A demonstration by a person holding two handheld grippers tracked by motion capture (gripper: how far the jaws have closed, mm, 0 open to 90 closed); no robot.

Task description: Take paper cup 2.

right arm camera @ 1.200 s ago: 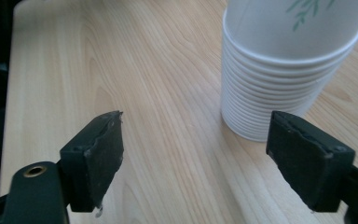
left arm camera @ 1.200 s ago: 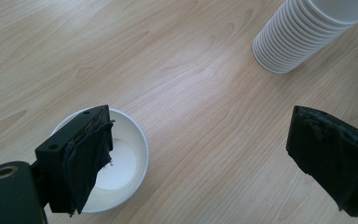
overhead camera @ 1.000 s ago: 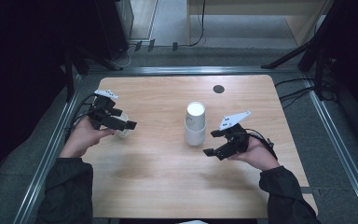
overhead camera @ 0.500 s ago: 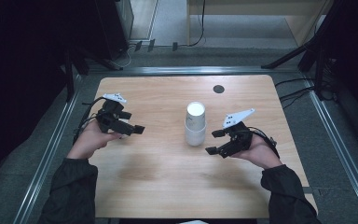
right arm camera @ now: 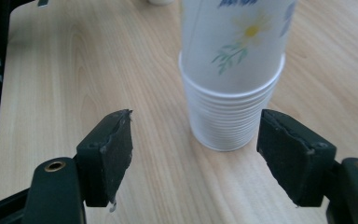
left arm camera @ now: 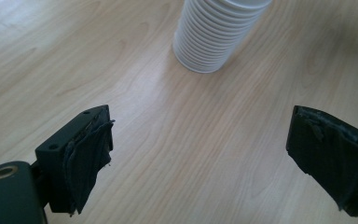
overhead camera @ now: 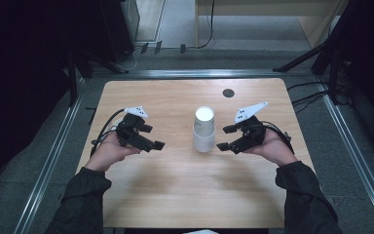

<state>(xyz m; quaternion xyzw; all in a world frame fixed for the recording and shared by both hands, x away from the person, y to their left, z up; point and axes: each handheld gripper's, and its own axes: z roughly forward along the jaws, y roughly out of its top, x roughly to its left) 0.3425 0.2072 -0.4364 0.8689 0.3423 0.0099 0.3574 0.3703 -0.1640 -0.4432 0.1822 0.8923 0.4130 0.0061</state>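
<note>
The right gripper [overhead camera: 227, 138] was approaching the stack of cups [overhead camera: 204, 129], jaws apart and just closing, nothing between them. Next it probably had to advance around the stack. The left gripper [overhead camera: 152, 138] was apart, empty.

No readable text; cup stack [right arm camera: 233, 70] bears flower print only

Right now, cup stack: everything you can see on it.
The cup stack is white paper cups nested upside down, rims ringed at the base, the outermost printed with a daisy and leaves. It stands upright mid-table on bare wood. Nothing touches it: the right tongs sit beside it, open, jaws just closing; the left tongs are farther off.
</note>
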